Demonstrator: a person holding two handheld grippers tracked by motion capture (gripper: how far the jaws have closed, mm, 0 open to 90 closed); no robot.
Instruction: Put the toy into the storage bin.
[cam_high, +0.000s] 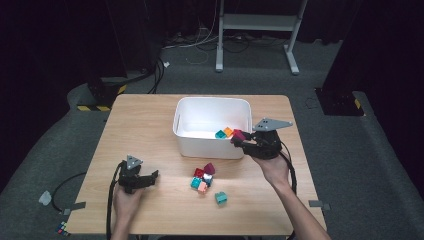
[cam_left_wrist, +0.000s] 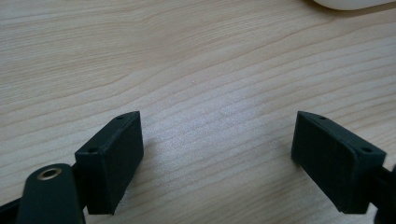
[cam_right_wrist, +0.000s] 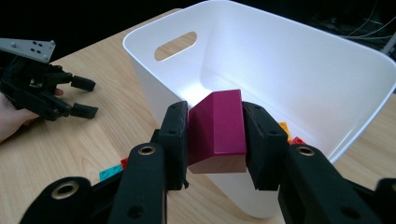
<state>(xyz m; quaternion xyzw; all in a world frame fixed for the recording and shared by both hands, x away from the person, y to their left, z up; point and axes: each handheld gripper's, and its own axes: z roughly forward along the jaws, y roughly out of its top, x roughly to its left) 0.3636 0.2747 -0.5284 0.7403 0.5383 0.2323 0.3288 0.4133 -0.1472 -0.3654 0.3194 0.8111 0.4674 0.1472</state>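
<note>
Right gripper (cam_right_wrist: 215, 135) pinching magenta block (cam_right_wrist: 218, 130) over white bin (cam_right_wrist: 261, 51) rim. Left gripper (cam_left_wrist: 217, 154) fingers spread, resting near table (cam_high: 145, 125) front left corner. Loose blocks (cam_high: 204, 179) clustered before bin.

A light wooden tabletop (cam_high: 150, 120) sits on grey carpet (cam_high: 350, 165), lit brightly from above while the surroundings fall off into black. Beyond its far edge stands a white metal frame (cam_high: 260, 22) on two feet, with loose cables (cam_high: 200, 42) trailing over the floor beside it. Yellow-black hazard tape (cam_high: 95, 108) marks a dark base off the far left corner.
</note>
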